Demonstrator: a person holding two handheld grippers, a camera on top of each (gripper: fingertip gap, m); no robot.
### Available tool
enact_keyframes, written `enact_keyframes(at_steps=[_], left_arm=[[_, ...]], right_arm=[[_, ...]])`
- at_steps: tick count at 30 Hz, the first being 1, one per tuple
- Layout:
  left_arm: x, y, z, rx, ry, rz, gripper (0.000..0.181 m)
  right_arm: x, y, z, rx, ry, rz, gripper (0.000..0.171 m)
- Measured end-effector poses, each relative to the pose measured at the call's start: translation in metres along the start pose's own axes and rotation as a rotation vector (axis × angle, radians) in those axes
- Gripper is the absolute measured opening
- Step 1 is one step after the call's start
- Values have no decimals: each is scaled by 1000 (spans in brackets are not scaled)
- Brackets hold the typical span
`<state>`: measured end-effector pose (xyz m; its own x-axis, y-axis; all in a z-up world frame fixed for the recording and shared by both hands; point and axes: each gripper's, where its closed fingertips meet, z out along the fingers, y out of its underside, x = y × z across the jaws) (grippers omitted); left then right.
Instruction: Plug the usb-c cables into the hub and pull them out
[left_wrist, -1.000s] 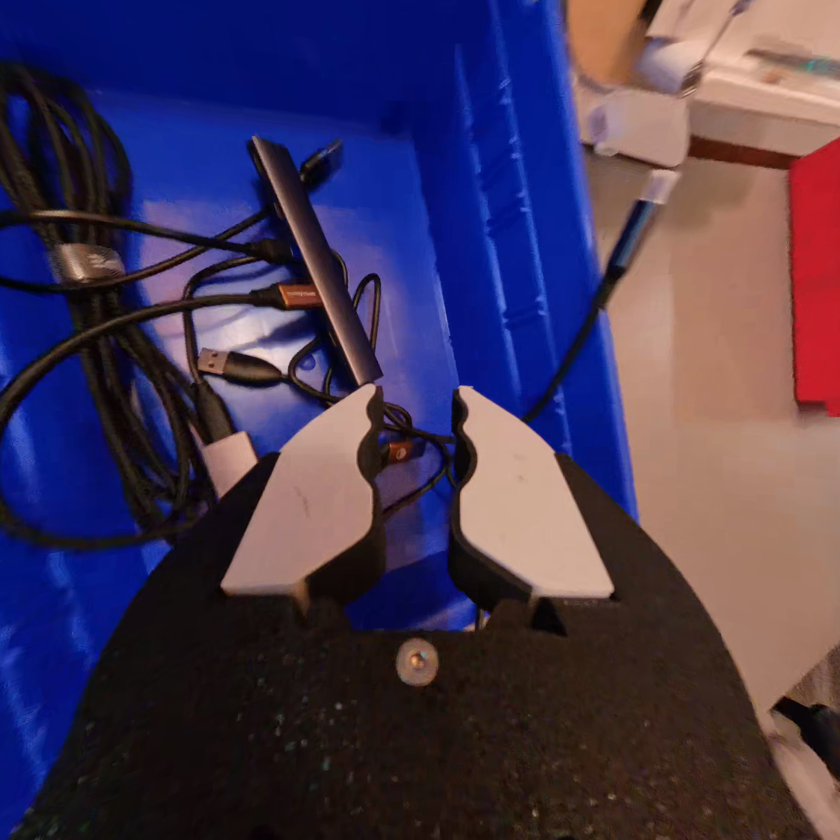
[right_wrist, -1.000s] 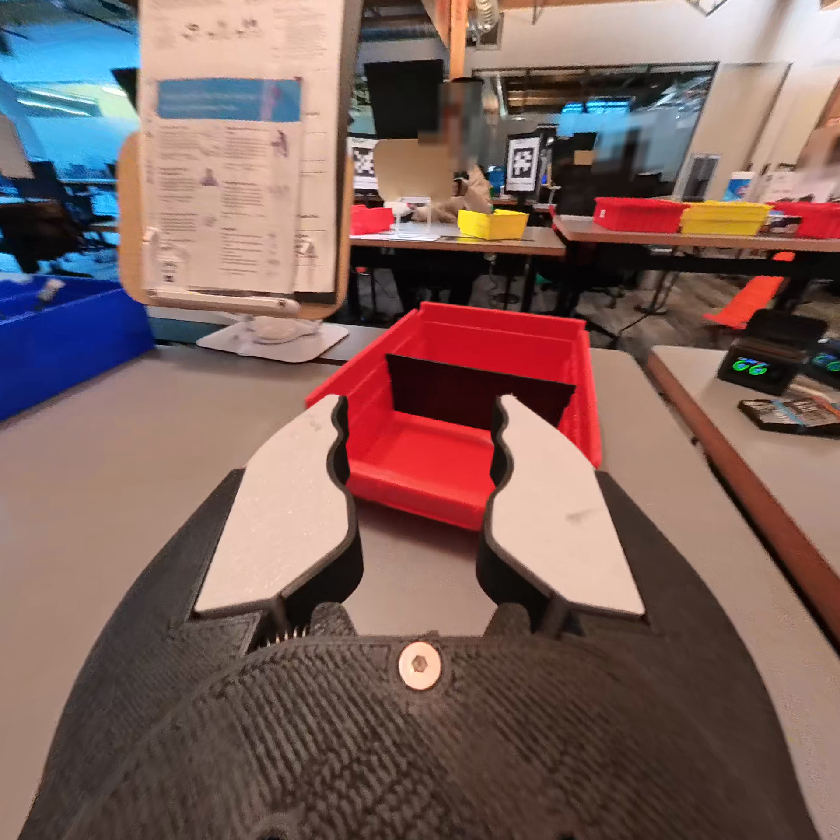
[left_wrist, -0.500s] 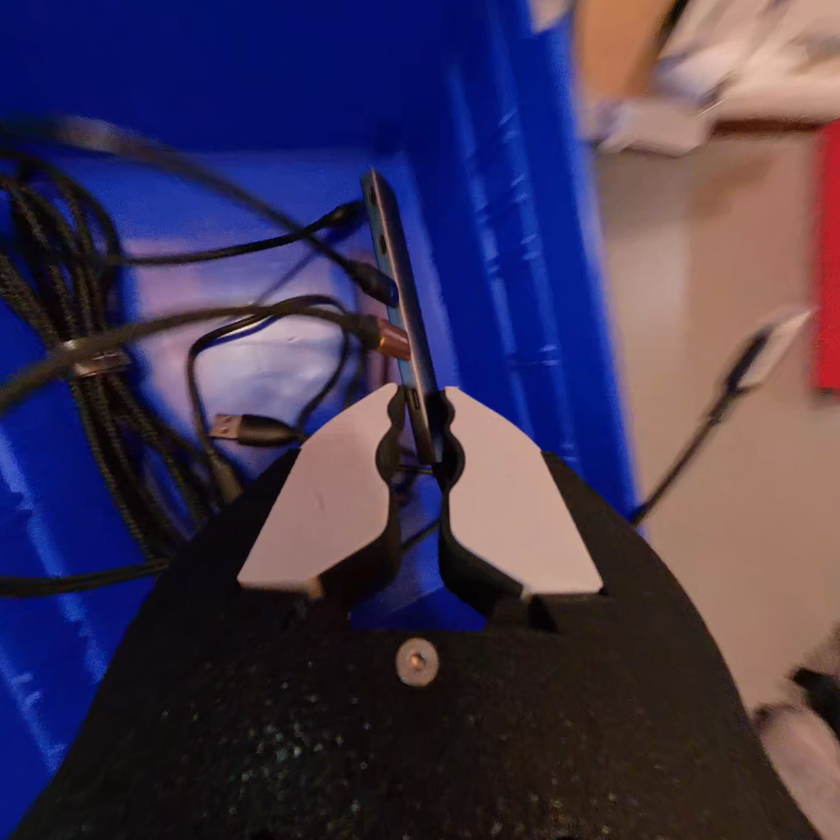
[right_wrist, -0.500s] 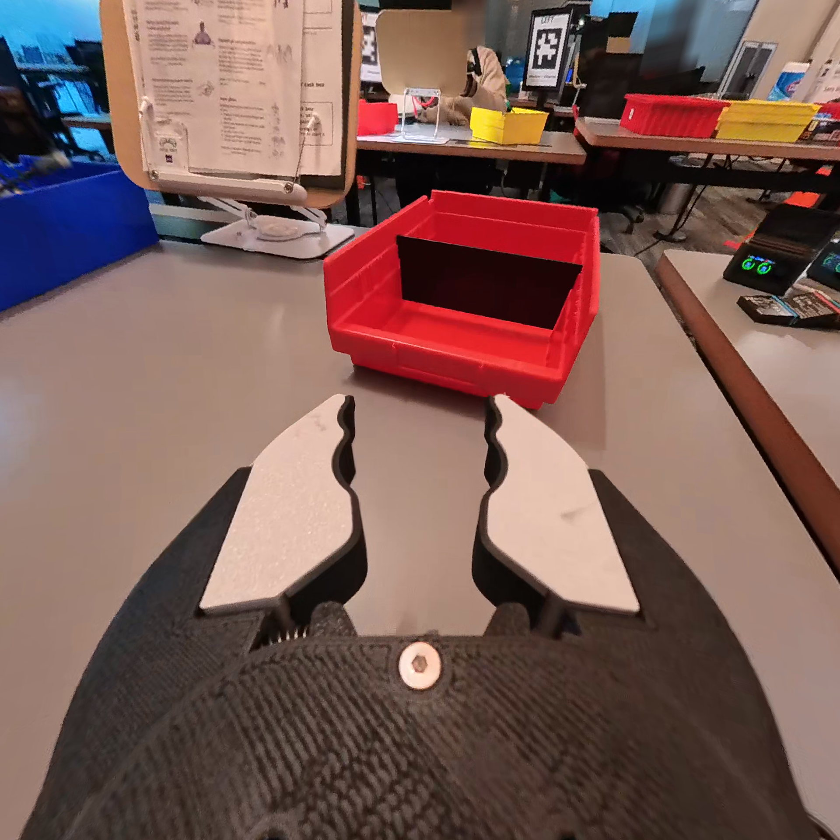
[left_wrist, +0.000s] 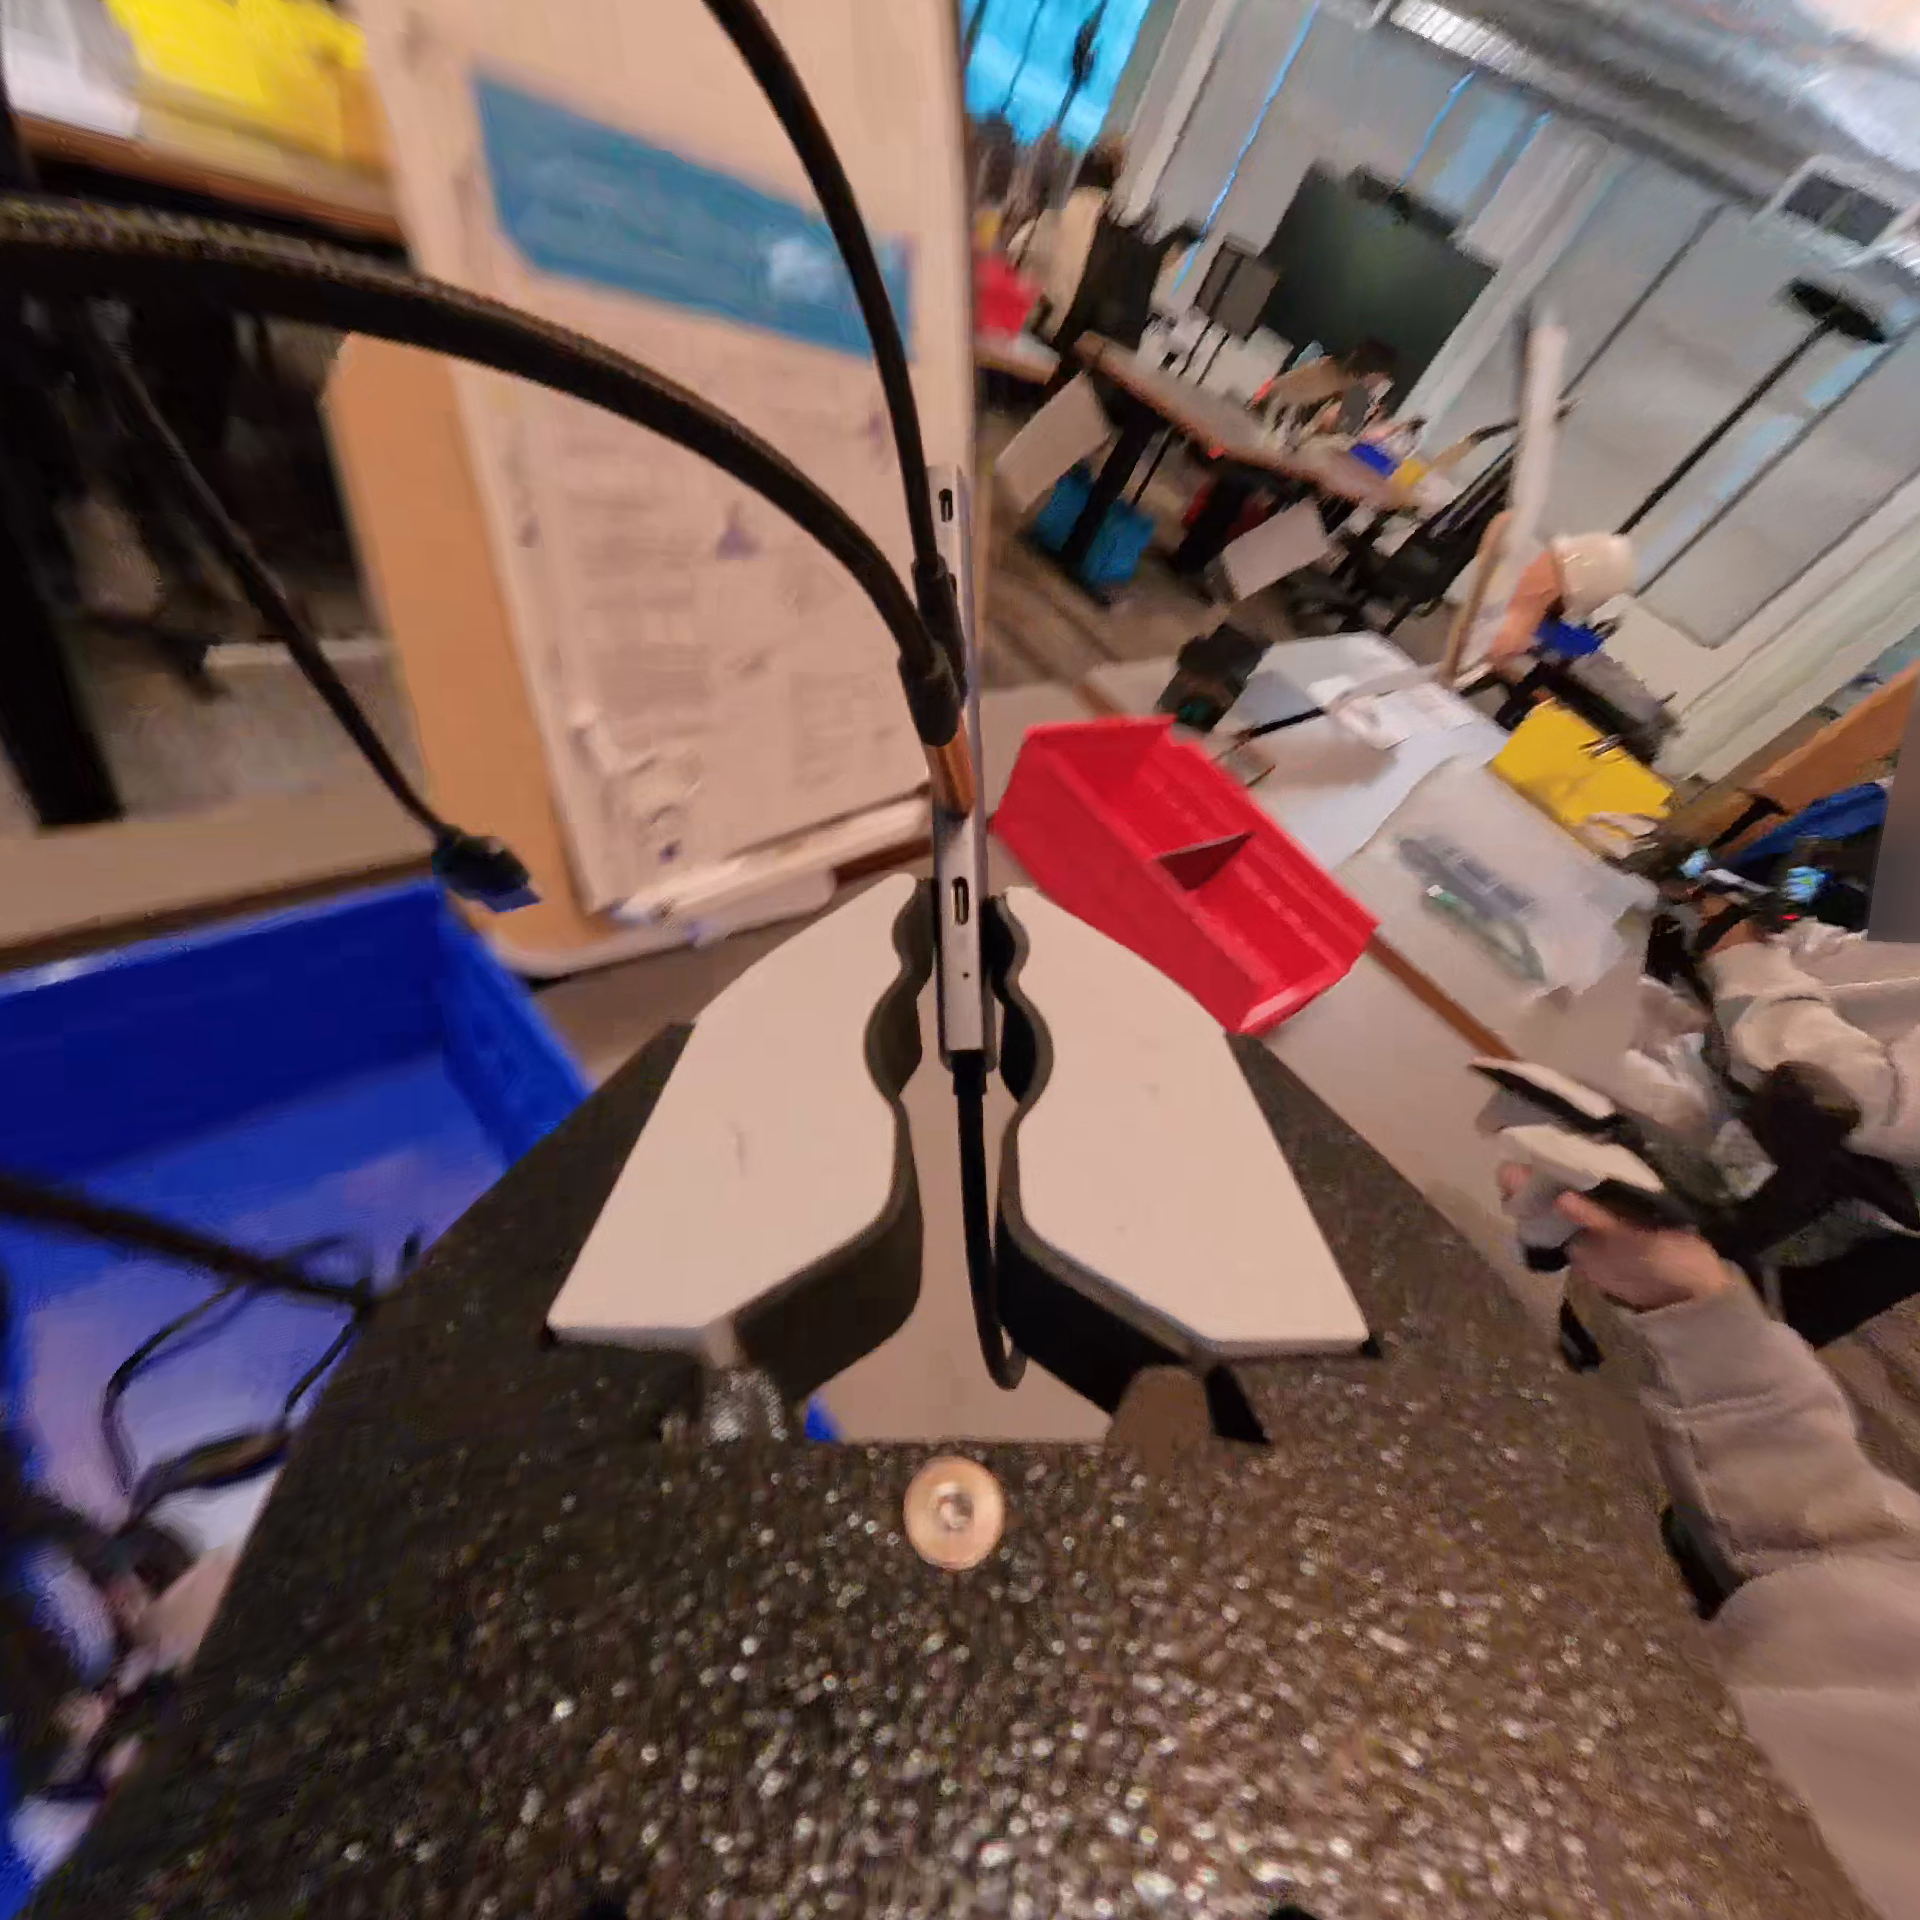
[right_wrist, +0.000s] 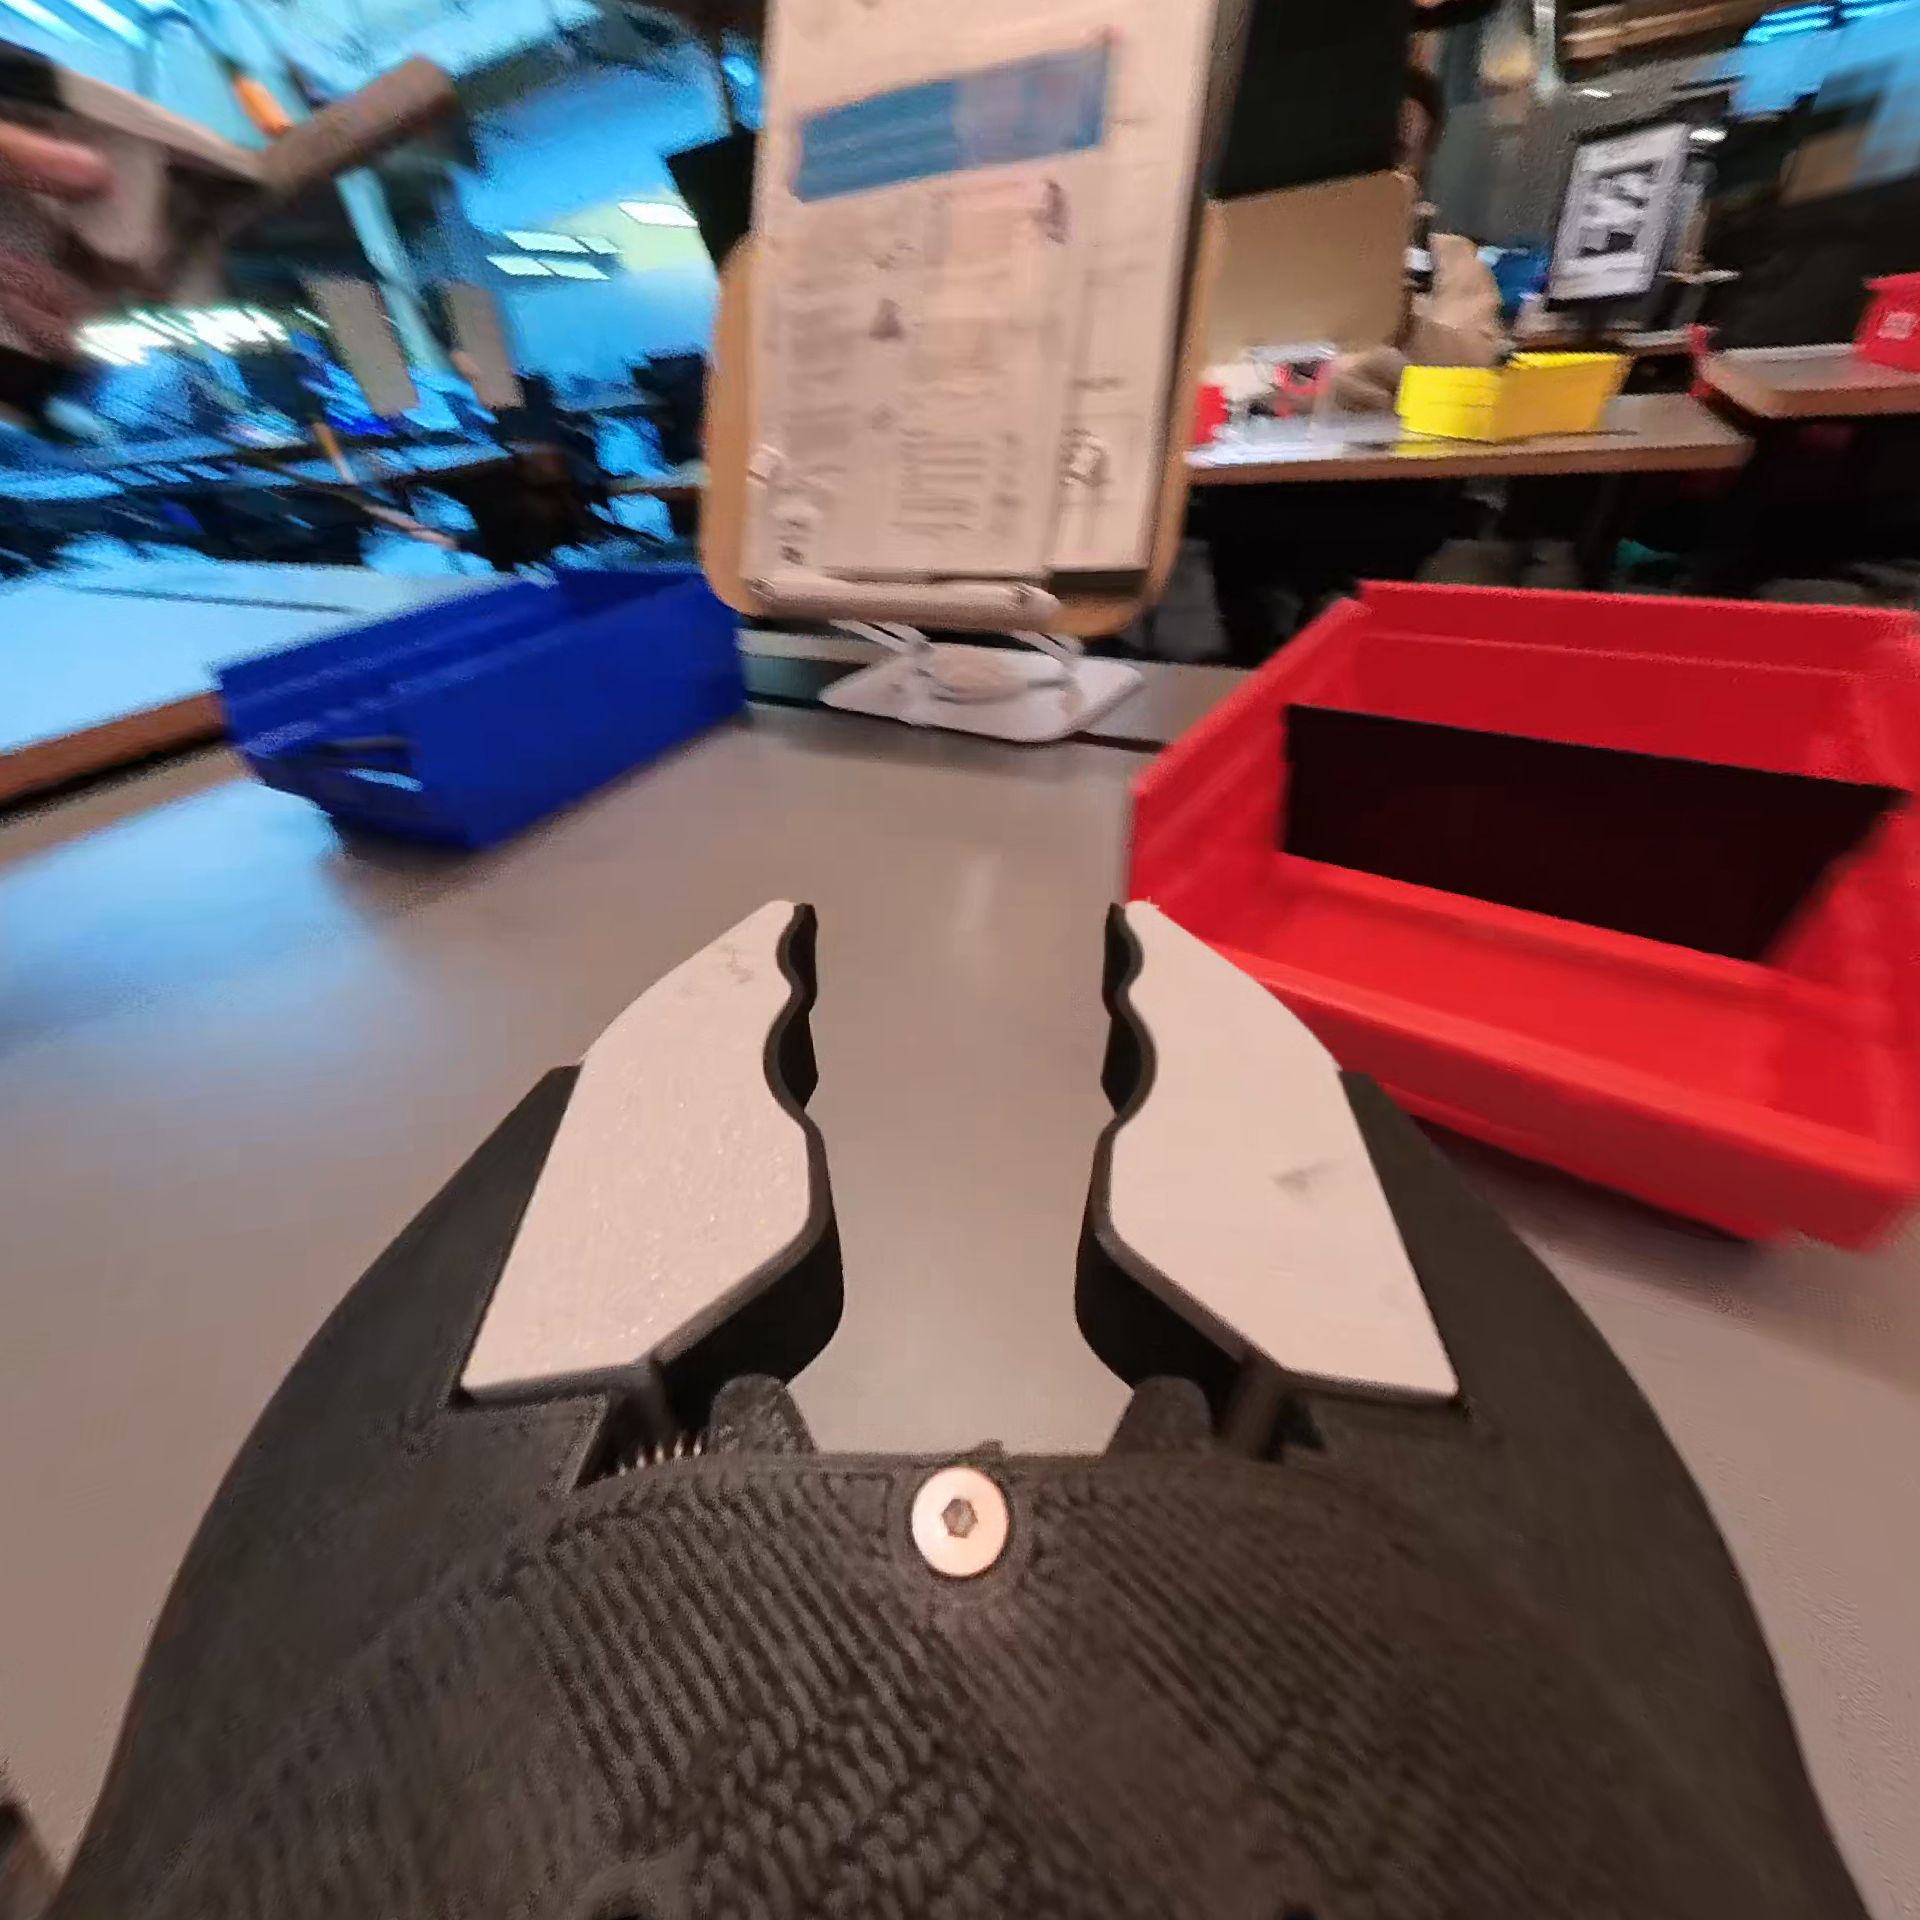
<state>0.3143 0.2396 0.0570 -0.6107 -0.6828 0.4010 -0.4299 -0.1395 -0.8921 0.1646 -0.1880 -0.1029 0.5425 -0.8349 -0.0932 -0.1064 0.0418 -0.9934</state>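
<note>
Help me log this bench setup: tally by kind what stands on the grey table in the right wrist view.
Bins: 2, a blue bin and a red bin
Paper stand: 1
Total: 3

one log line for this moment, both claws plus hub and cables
left claw: shut on hub, held above blue bin | cables: two plugged in | right claw: open, empty, over table
</note>
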Motion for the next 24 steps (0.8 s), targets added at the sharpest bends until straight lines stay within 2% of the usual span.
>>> enact_keyframes(at_steps=[2, 5, 8, 11, 13, 17, 19, 21, 24], left_arm=[[40, -15, 2, 79, 74, 28, 9], [96, -5, 19, 123, 218, -9, 8], [138, 37, 46, 125, 343, -114, 9], [170, 101, 76, 81, 452, -242, 9], [190, 149, 92, -17, 546, -320, 9], [208, 232, 103, -315, 673, -351, 9], [206, 255, 99, -438, 701, -302, 9], [202, 267, 93, -523, 739, -247, 9], [196, 281, 83, -659, 789, -161, 9]], right_arm=[[-28, -12, 15, 52, -96, 51, 55], [-70, -30, 38, 109, -245, 149, 56], [-95, -61, 53, 192, -319, 243, 56], [-97, -83, 62, 252, -309, 257, 53], [-81, -74, 74, 209, -255, 262, 54], [-70, -40, 81, 84, -314, 391, 59], [-72, -13, 79, -20, -376, 419, 58], [-85, 8, 73, -111, -512, 490, 49], [-97, 29, 68, -207, -624, 505, 43]])
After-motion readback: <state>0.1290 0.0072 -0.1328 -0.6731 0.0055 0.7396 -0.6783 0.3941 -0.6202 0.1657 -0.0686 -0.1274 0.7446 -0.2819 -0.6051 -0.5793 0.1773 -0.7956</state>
